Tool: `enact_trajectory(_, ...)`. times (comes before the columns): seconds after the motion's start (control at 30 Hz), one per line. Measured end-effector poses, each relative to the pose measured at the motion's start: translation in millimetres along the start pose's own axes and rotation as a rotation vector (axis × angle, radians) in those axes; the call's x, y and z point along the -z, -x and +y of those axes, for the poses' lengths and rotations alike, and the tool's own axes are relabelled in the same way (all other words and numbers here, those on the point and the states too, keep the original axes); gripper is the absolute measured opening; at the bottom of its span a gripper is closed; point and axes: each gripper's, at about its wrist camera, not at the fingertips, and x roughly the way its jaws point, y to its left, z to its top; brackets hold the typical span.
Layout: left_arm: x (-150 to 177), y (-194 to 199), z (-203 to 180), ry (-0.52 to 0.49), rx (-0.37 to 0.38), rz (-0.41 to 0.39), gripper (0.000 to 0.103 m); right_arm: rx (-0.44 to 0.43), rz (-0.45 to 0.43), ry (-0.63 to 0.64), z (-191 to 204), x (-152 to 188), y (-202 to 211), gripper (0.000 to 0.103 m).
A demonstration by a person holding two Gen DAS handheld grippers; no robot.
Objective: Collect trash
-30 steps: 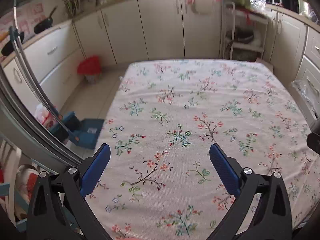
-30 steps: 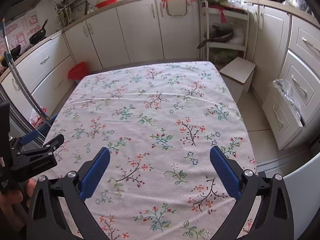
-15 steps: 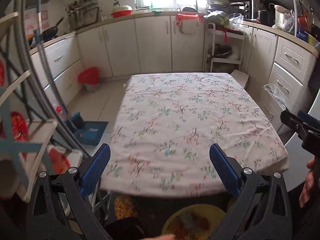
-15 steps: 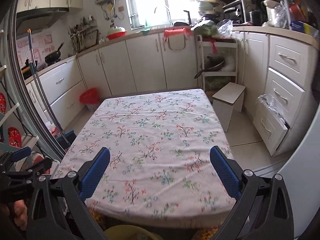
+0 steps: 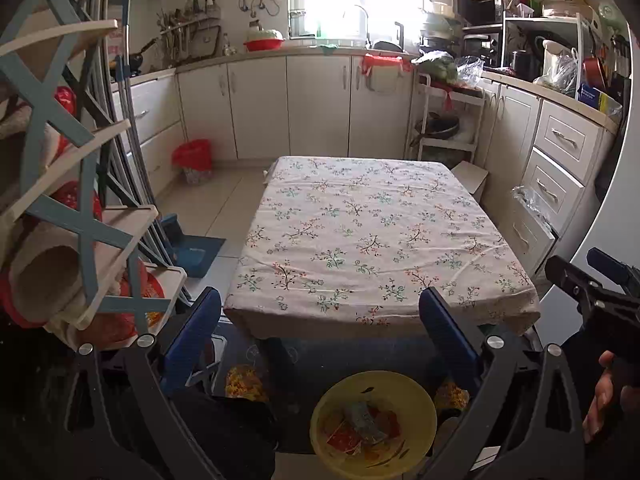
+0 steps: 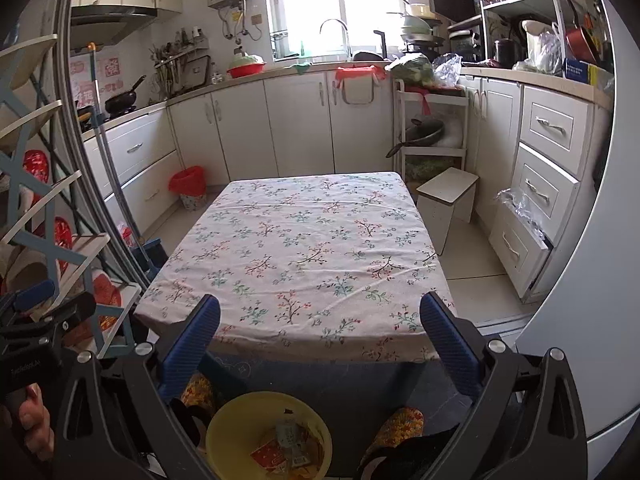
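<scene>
A yellow bowl [image 5: 416, 400] on the floor in front of the table holds several wrappers [image 5: 362, 426]; it also shows in the right wrist view [image 6: 232, 424] with the wrappers [image 6: 286, 444] inside. My left gripper [image 5: 320, 322] is open and empty, held back from the table's near edge and above the bowl. My right gripper [image 6: 320, 326] is open and empty in the same pose. The table with the floral cloth [image 5: 372, 232] carries nothing; it also shows in the right wrist view [image 6: 304, 248].
A blue and white shelf rack [image 5: 84, 184] stands close on the left. A red-lined bin [image 5: 194, 160] stands by the cabinets. A blue dustpan [image 5: 194, 252] lies left of the table. A white stool [image 6: 448, 200] and an open drawer [image 6: 520, 240] are on the right.
Both grippers have pulled back and away from the table top. The view now takes in the whole table, its near edge and the yellow bowl on the floor.
</scene>
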Motion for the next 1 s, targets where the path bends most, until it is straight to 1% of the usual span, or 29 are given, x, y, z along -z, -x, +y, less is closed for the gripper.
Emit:
enact_trajectory(0.23, 3.8, 24.5, 3.6, 0.013, -0.012, -0.023, 0.095, 0.002, -0.015, 0.019, 4.8, 5.7, 18.0, 0.096)
enact_trajectory(0.47, 7.5, 38.4, 0.2, 0.001, -0.021, -0.032, 0.095, 0.005, -0.032, 0.022, 4.4, 11.1, 33.0, 0.096)
enact_trajectory(0.63, 7.0, 43.2, -4.2, -0.007, -0.014, -0.021, 0.095, 0.01, -0.045, 0.022, 2.9, 11.6, 39.8, 0.096)
enact_trajectory(0.8, 2.3, 39.7, -4.5, -0.012, -0.018, -0.022, 0.095, 0.018, -0.049, 0.023, 1.2, 8.8, 36.1, 0.096)
enact_trajectory(1.0, -3.5, 30.7, -2.5, -0.01, -0.028, -0.021, 0.095, 0.016, -0.016, 0.032, 3.8, 5.1, 10.0, 0.096)
